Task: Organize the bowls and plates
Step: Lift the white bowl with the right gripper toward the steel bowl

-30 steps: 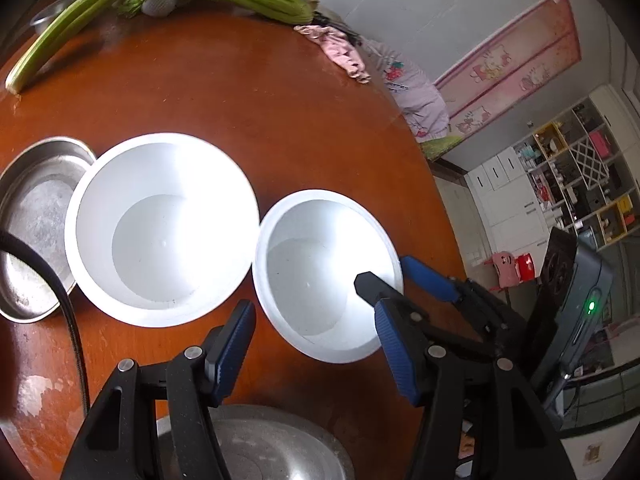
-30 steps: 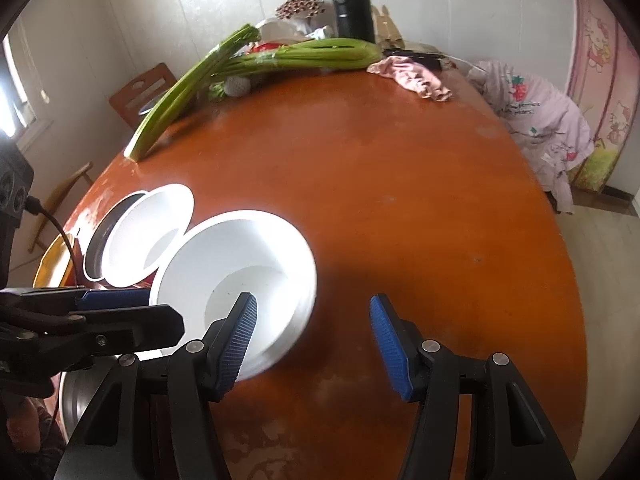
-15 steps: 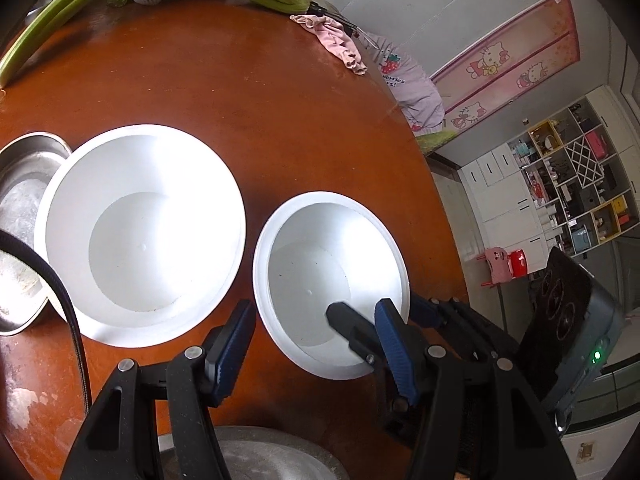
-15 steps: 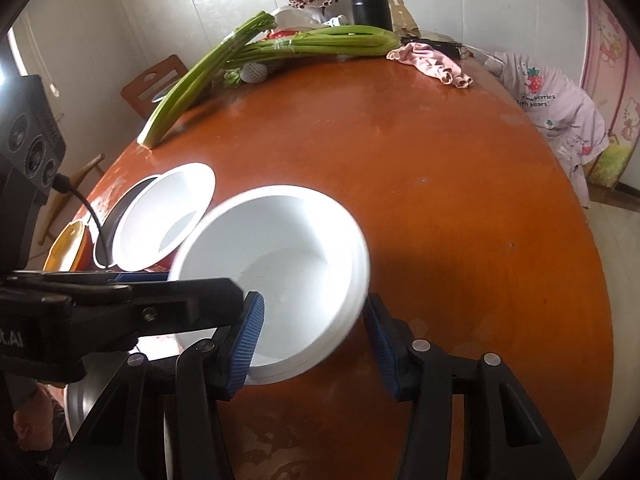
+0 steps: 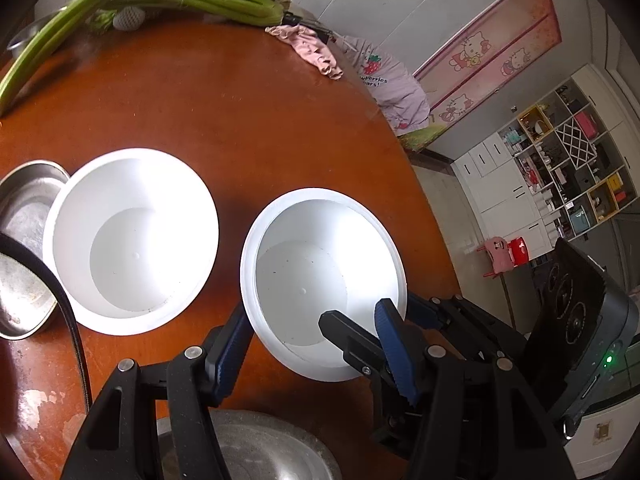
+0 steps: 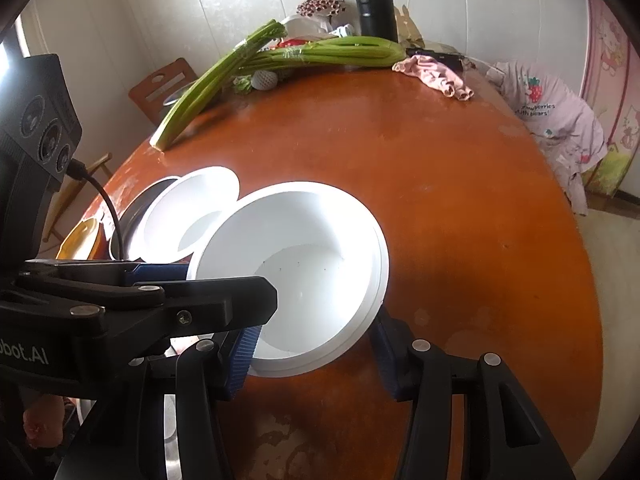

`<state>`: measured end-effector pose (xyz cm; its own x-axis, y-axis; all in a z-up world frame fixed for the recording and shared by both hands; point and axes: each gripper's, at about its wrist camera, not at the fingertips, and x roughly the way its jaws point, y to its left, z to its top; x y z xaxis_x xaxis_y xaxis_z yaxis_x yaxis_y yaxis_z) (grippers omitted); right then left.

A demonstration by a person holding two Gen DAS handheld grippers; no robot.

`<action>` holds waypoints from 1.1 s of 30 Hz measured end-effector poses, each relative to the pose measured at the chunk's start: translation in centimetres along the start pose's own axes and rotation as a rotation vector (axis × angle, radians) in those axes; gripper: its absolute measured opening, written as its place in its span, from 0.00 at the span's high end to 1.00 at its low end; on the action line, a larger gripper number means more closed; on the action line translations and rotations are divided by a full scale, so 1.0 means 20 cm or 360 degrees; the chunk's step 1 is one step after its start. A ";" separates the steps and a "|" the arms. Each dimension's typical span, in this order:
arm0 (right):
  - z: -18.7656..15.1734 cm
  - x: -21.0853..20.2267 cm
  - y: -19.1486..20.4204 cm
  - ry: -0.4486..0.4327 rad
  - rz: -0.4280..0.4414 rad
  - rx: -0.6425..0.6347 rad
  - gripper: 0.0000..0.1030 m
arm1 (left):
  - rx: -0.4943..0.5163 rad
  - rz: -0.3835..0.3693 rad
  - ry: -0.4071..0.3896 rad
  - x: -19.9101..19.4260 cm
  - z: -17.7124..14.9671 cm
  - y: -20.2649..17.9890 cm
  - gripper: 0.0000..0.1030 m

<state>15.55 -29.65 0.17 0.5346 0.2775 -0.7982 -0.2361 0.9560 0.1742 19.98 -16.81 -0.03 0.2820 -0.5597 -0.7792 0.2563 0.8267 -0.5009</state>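
Note:
Two white bowls sit on the round brown table (image 5: pixel 208 96). The nearer white bowl (image 5: pixel 320 280) (image 6: pixel 296 272) lies between the fingers of both grippers. My left gripper (image 5: pixel 316 344) straddles its near part: its left finger is outside the wall, its right finger over the rim. My right gripper (image 6: pixel 316 344) has a blue pad on each side of the bowl's near edge, close to or touching it. The second white bowl (image 5: pixel 132 236) (image 6: pixel 188 212) stands to the left, its edge over a steel dish (image 5: pixel 24 248).
A steel plate (image 5: pixel 256 452) lies under the left gripper. Celery stalks (image 6: pixel 280 60), a black flask (image 6: pixel 374 4) and a pink cloth (image 6: pixel 436 76) lie at the far side. An orange dish (image 6: pixel 80 236) sits at the left edge. A chair (image 6: pixel 164 88) stands behind.
Both grippers have moved forward onto the nearer white bowl. The right gripper's pads have narrowed around the bowl's edge. The bowl now looks tilted and larger in the right wrist view.

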 end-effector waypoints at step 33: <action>-0.05 -0.29 0.28 -0.0168 0.0025 -0.0120 0.48 | 0.0080 0.0010 -0.0262 -0.40 -0.16 -0.01 0.41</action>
<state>10.24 -26.01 5.18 0.6120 0.3047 -0.7298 -0.3033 0.9427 0.1393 14.67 -12.38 5.08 0.4303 -0.5600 -0.7080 0.2986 0.8284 -0.4738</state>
